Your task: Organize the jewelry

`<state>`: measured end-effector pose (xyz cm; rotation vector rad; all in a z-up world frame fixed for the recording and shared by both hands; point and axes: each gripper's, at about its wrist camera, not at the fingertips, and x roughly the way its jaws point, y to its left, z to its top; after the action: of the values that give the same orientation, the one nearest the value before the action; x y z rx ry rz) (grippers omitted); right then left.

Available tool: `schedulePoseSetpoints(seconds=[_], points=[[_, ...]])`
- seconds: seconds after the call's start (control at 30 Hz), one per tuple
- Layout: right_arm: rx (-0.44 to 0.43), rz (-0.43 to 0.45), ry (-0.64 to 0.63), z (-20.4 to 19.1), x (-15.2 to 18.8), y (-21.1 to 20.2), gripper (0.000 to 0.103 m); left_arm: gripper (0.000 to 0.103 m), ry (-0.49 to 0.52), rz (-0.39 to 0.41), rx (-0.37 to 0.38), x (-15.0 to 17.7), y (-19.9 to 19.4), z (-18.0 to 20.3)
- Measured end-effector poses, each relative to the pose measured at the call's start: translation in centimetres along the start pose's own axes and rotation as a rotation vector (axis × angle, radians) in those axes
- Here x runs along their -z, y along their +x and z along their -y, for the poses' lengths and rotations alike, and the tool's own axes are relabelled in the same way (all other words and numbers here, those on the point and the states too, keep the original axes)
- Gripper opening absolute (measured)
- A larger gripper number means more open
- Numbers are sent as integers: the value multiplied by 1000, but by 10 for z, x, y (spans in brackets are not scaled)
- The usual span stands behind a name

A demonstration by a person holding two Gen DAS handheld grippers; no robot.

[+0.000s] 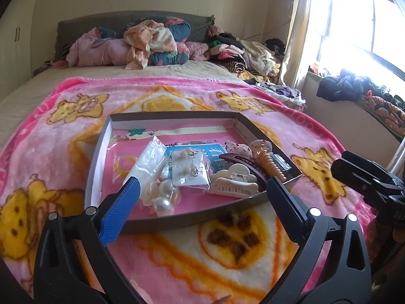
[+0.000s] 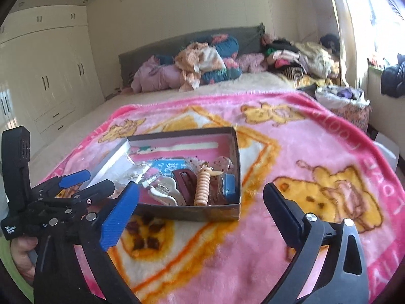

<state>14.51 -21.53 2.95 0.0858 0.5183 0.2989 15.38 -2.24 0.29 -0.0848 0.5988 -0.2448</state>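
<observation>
A shallow cardboard box (image 1: pixel 192 219) lies on a pink cartoon blanket (image 1: pixel 63 131). In it are an earring card in a clear bag (image 1: pixel 188 168), big pearls (image 1: pixel 162 202), a white claw clip (image 1: pixel 235 183), a dark red hair clip (image 1: pixel 243 162) and a peach beaded clip (image 1: pixel 274 166). My left gripper (image 1: pixel 203 186) hovers open at the box's near edge, nothing between its fingers. My right gripper (image 2: pixel 201 190) is open too, in front of the box (image 2: pixel 202 214), clear of the peach clip (image 2: pixel 202 187) and red clip (image 2: pixel 187 179). Each wrist view shows the other gripper at its edge.
Pillows and piled clothes (image 1: pixel 152 43) fill the head of the bed. Cream wardrobes (image 2: pixel 50 76) stand at the left. A bright window with dark clothes on its sill (image 1: pixel 341 86) is at the right. A stuffed bag (image 2: pixel 341 98) sits by the bed's right edge.
</observation>
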Motion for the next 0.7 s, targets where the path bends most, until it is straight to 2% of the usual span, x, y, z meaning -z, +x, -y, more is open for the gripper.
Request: schedulePoseSetpoints(seconds=[0.33, 0.7], points=[[-28, 173, 16, -8, 10, -38, 97, 91, 4, 60, -39, 11, -31, 8], [-34, 224, -65, -30, 41, -45, 97, 91, 30, 98, -89, 35, -43, 7]])
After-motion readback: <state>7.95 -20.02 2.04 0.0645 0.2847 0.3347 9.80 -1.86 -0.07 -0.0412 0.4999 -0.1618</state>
